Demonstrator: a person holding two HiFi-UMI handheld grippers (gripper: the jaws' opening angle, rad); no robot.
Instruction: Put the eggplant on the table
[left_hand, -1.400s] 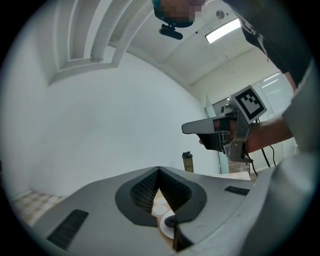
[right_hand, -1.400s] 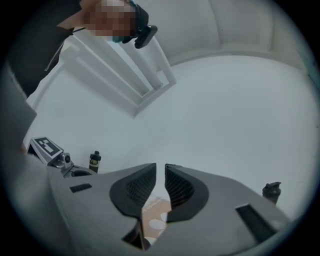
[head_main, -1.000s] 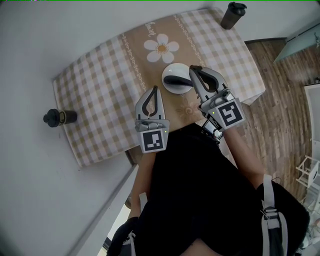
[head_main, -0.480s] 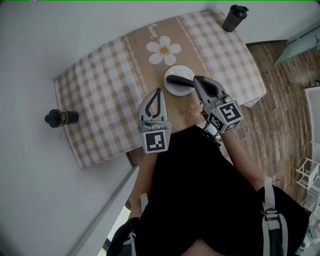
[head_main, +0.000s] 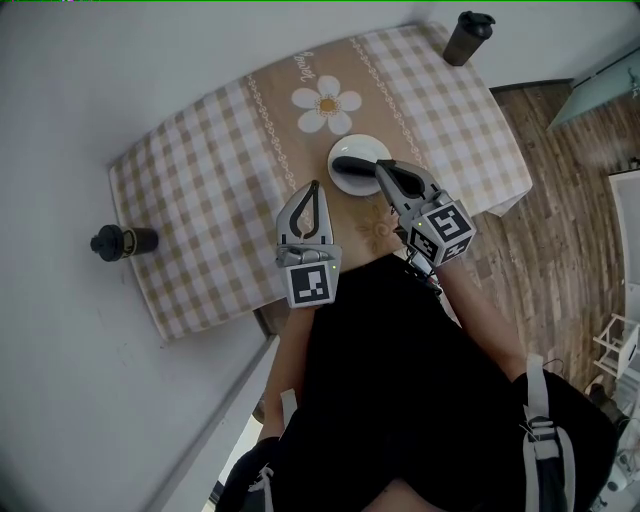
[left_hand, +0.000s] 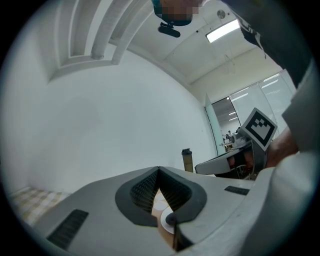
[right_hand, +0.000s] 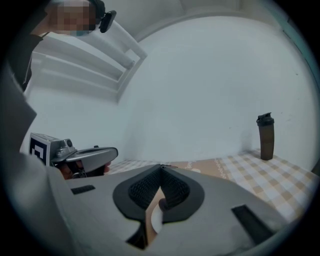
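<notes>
1. Eggplant (head_main: 352, 164) lies across the white plate (head_main: 347, 186), dark against it. Nothing grips it, so it is not yet on the table (head_main: 200, 200).
2. Change: the right gripper (head_main: 381, 168) has dropped over the last second. Earlier it hung higher, overlapping the plate's right side. Its tips now sit at the plate's near-right rim, close by the eggplant's right end. Contact with plate or eggplant: cannot tell.
3. Right gripper's jaws are pressed fully together with nothing between them. Its own view shows only a sliver of plate past the pads.
4. Left gripper (head_main: 314, 186) has hardly shifted. It is left of the plate and nearer the person, pointing level. Its jaws are also closed and empty.
5. Reading: this looks like the approach to the pick and no grasp has begun. The right jaws would need to open before they can take the eggplant.
6. Risk, as judged: closed tips this close to the rim could nudge the plate or roll the eggplant.
</notes>
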